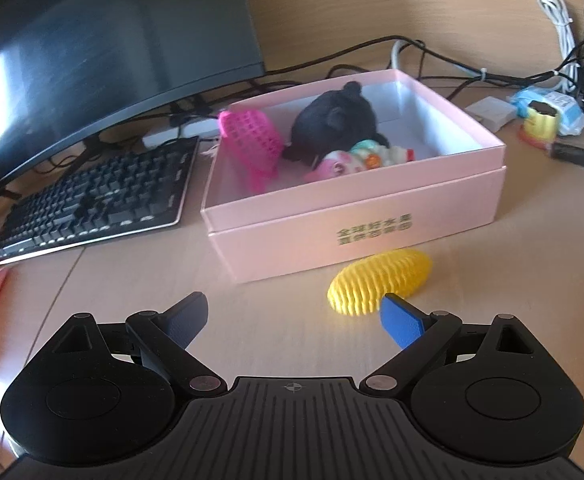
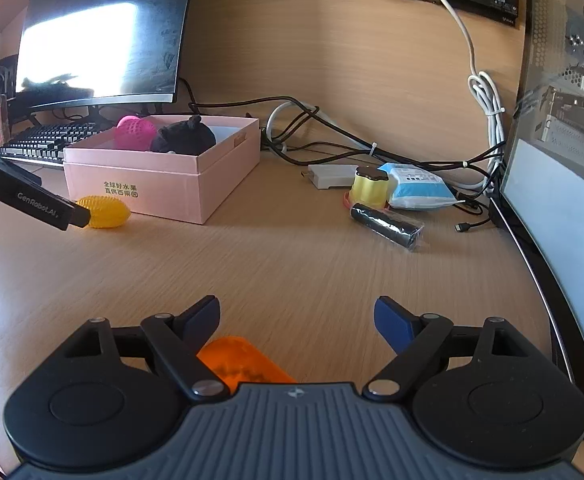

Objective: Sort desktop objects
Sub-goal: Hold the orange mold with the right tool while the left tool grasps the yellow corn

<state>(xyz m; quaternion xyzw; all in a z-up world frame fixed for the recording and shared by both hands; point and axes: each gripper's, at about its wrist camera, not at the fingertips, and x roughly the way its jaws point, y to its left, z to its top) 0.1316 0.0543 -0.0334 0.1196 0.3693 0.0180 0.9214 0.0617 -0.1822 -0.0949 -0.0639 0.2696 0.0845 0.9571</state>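
An open pink box (image 1: 332,208) holds a pink mesh ball (image 1: 251,136), a black plush toy (image 1: 332,120) and a small colourful figure (image 1: 356,158). A yellow ribbed oval toy (image 1: 380,280) lies on the desk against the box's front, just beyond my left gripper's right fingertip. My left gripper (image 1: 292,304) is open with nothing between its fingers. In the right wrist view the box (image 2: 163,184) and the yellow toy (image 2: 105,211) sit at the left, with the left gripper's body (image 2: 31,200) beside them. My right gripper (image 2: 296,304) is open over bare desk, and an orange object (image 2: 239,360) lies under its left finger.
A keyboard (image 1: 99,196) and a curved monitor (image 1: 91,40) stand left of the box. To its right lie a white adapter (image 2: 332,176), a yellow pack (image 2: 370,188), a blue packet (image 2: 416,188), a black cylinder (image 2: 388,226) and tangled cables (image 2: 332,136). A computer case (image 2: 564,120) lines the right edge.
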